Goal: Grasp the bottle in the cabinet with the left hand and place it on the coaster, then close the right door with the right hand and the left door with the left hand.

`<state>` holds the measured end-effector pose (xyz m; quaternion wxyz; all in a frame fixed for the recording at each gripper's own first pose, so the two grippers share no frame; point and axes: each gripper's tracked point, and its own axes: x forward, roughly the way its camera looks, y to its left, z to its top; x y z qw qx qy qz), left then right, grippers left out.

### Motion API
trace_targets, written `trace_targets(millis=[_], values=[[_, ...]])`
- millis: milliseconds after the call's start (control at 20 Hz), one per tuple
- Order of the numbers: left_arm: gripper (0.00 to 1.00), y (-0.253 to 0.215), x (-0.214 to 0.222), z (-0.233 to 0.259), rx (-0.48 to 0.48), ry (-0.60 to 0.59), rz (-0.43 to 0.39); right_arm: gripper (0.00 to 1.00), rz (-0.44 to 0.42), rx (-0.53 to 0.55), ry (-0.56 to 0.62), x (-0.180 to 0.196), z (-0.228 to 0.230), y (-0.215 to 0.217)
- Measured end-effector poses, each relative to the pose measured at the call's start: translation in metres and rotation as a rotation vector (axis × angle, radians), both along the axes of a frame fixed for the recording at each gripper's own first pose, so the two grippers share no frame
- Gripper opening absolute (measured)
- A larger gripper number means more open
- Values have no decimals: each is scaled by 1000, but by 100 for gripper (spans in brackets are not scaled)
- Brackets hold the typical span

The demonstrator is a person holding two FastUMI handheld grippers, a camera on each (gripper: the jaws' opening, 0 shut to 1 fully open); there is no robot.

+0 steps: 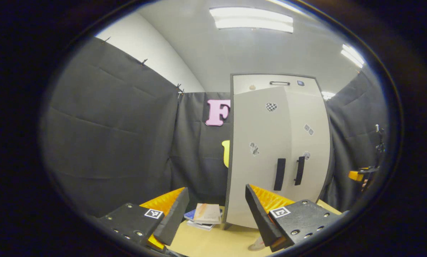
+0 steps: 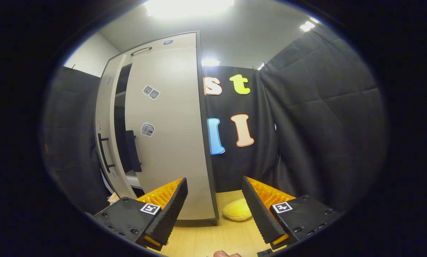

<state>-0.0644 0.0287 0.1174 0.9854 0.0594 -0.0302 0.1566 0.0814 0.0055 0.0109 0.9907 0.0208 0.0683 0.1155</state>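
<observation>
The pale cabinet (image 1: 270, 80) stands on the wooden table ahead of my left gripper (image 1: 216, 189), which is open and holds nothing. Its left door (image 1: 259, 142) is ajar and swung out toward me; the right door (image 1: 308, 139) lies nearly flush. Two black handles (image 1: 279, 174) sit side by side. In the right gripper view the right door (image 2: 167, 135) faces me and the left door (image 2: 106, 142) stands beyond a dark gap showing a shelf. My right gripper (image 2: 213, 179) is open and empty, close to the right door's outer edge, and shows far right as the right gripper (image 1: 360, 175).
A small stack of books (image 1: 204, 214) lies on the table (image 1: 213, 239) left of the cabinet. A yellow soft lump (image 2: 236, 209) rests by the cabinet's right corner. A small pale object (image 1: 258, 244) sits at the table's near edge. Black cloth walls enclose the booth.
</observation>
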Motion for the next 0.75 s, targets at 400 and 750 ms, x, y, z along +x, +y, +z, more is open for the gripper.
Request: trace_targets(millis=[400,750], values=[[99,-15,-3,-34,-2,78,-56,98,53,3,49,-9,-15,34],[99,-10,0,-35,-13,57,-75,98,79,-9,38,-12,-10,52]])
